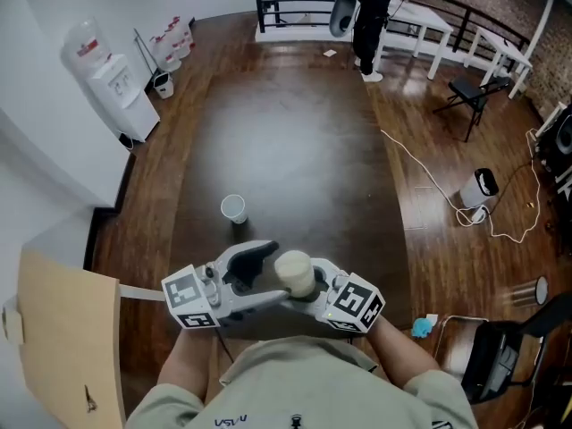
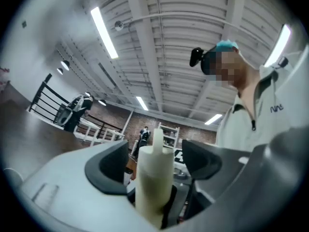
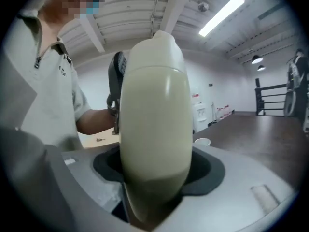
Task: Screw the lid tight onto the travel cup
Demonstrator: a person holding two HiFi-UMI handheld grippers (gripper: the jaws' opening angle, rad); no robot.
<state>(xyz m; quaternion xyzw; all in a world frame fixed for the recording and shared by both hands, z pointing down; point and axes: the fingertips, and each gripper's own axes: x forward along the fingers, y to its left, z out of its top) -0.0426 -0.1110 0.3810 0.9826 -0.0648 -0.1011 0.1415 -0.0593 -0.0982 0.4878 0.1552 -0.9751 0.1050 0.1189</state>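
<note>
At the near edge of the table [image 1: 295,150], close before the chest, we hold the travel cup [image 1: 295,273] in the air. The right hand-held gripper [image 1: 313,291] comes in from 4 o'clock and is clamped on the cup's body, we judge so that the body cannot turn. The lid [image 3: 154,42] already sits on top, with a seam showing under it. The left hand-held gripper [image 1: 264,266] stands at 9 o'clock of the cup. Its jaws are apart: the cup's upper end is between them with a gap on each side, so they press on nothing. We judge it is placed there to close on the lid and twist it. Whether the lid is tight yet, we cannot tell. A small white cup [image 1: 233,208] stands on the table at 11 o'clock, well apart.
</note>
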